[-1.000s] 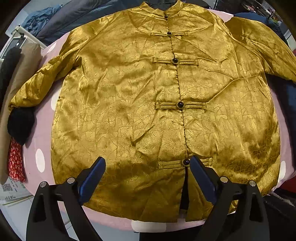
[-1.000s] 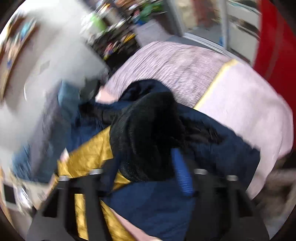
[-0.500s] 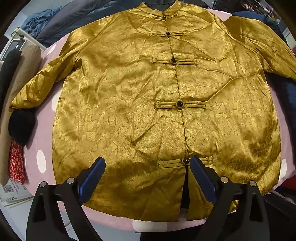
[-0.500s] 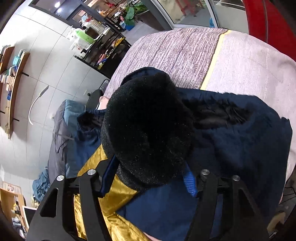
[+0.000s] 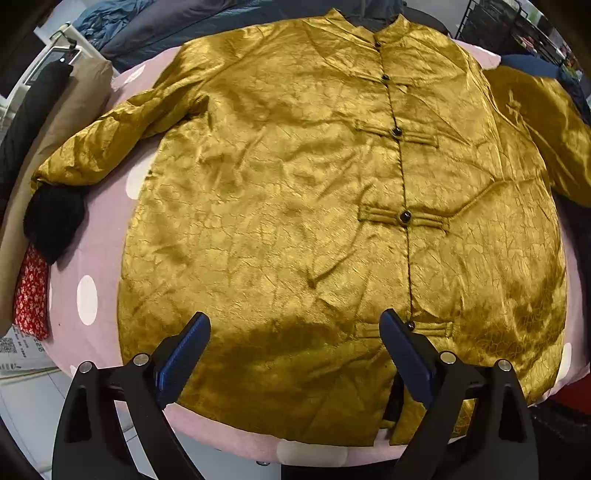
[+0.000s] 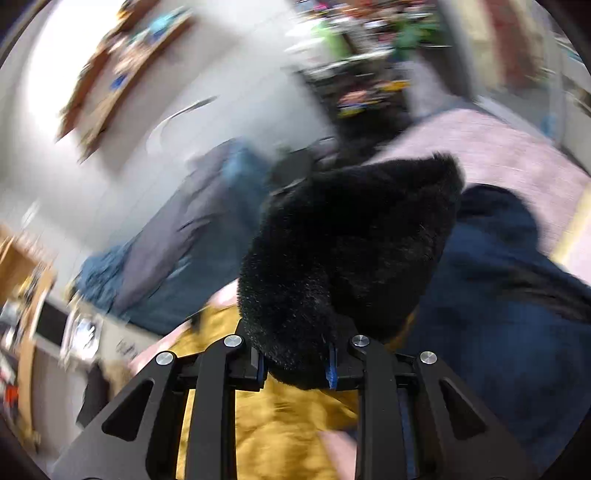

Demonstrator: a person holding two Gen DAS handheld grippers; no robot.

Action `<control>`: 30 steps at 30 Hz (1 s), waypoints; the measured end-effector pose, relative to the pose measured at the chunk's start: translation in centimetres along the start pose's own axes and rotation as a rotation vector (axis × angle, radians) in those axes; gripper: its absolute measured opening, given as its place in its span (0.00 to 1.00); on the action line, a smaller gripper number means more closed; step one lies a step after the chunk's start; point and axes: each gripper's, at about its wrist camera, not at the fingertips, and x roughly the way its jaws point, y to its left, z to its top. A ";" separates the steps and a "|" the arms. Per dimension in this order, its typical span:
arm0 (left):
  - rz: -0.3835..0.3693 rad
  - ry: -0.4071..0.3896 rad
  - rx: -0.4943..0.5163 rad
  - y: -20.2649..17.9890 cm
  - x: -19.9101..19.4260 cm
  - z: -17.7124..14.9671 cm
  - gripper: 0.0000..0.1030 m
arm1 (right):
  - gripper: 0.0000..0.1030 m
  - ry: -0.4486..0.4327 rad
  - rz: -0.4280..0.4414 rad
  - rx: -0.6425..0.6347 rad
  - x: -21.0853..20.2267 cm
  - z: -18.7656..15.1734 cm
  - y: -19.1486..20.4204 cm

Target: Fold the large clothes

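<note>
Black fur fills the space between the right gripper's (image 6: 295, 369) blue pads: this is the furry cuff (image 6: 343, 258) at the end of one sleeve of the gold jacket (image 5: 295, 221). The jaws have just been closing, and in the right wrist view they now pinch the cuff, which bulges up out of them toward 12 o'clock. Gold satin of the sleeve shows under the fingers at 6 o'clock. A dark blue garment (image 6: 498, 295) lies at 3 o'clock of the cuff, with a pale mauve cover (image 6: 498, 147) beyond it at 1 o'clock. The rest of that view is blurred.

The left gripper (image 5: 295, 343) is spread wide, nothing between its blue pads, above the lower hem of the jacket. One fingertip (image 5: 391, 325) stands just beside the lowest black knot button (image 5: 410, 325), at its 9 o'clock. From there the closed front runs toward 12 o'clock through three more frog fastenings to the stand collar (image 5: 384, 33). The jacket lies front up, spread on a pink table cover with white dots (image 5: 88, 295). Its other sleeve stretches toward 9 o'clock and ends in a second black cuff (image 5: 53, 221), which rests at the cover's edge, touching a red flowered cloth (image 5: 31, 295). Blue-grey bedding (image 5: 166, 26) is heaped past the table at 11 o'clock.
</note>
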 end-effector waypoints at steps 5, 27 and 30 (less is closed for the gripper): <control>0.022 -0.039 -0.047 2.5 -0.7 0.2 0.88 | 0.22 0.149 0.181 -0.210 6.9 -3.0 13.2; 0.051 0.010 -0.302 16.1 1.5 -3.9 0.88 | 0.57 0.546 0.171 -0.918 25.2 -28.1 37.1; 0.036 -0.003 -0.311 17.2 1.4 -2.7 0.88 | 0.57 0.558 0.170 -0.926 25.0 -28.7 35.8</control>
